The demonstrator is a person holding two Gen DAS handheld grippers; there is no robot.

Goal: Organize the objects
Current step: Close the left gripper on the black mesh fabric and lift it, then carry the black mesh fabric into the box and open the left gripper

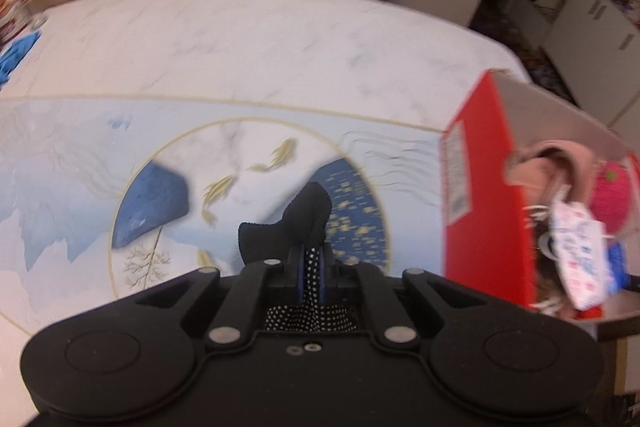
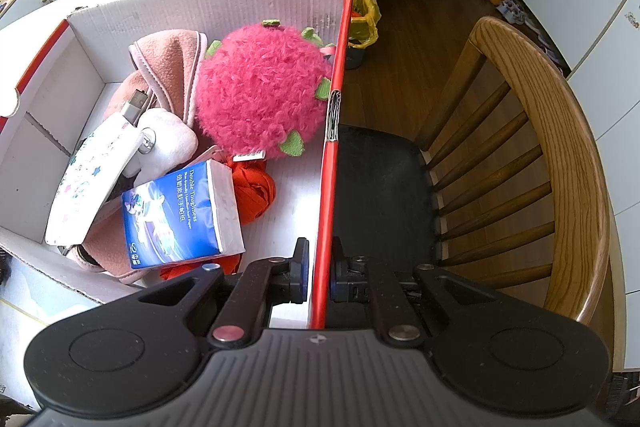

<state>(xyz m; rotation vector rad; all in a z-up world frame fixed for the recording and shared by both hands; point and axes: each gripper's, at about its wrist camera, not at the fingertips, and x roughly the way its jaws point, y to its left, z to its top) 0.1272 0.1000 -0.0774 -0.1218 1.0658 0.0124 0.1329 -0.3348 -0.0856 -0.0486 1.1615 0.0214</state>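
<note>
In the left wrist view, the left gripper (image 1: 311, 267) has its two fingers squeezed tight on a black sock (image 1: 288, 227). The sock has white dots on the part that sits between the fingers. Its plain black end sticks up past the fingertips and flops over a little. It hangs above the table (image 1: 240, 39) — the table is white with blue shapes and gold fish painted on it. The red box (image 1: 484, 187) stands off to the right, well apart from the sock.

In the right wrist view, the right gripper (image 2: 319, 267) pinches the thin red wall of the box (image 2: 332, 147) — one finger inside, one finger outside. Inside the box lie a fuzzy pink ball toy (image 2: 260, 95), a blue tissue pack (image 2: 180, 215) and a pink cloth (image 2: 168, 67). A wooden chair (image 2: 560, 147) stands just beside the box.
</note>
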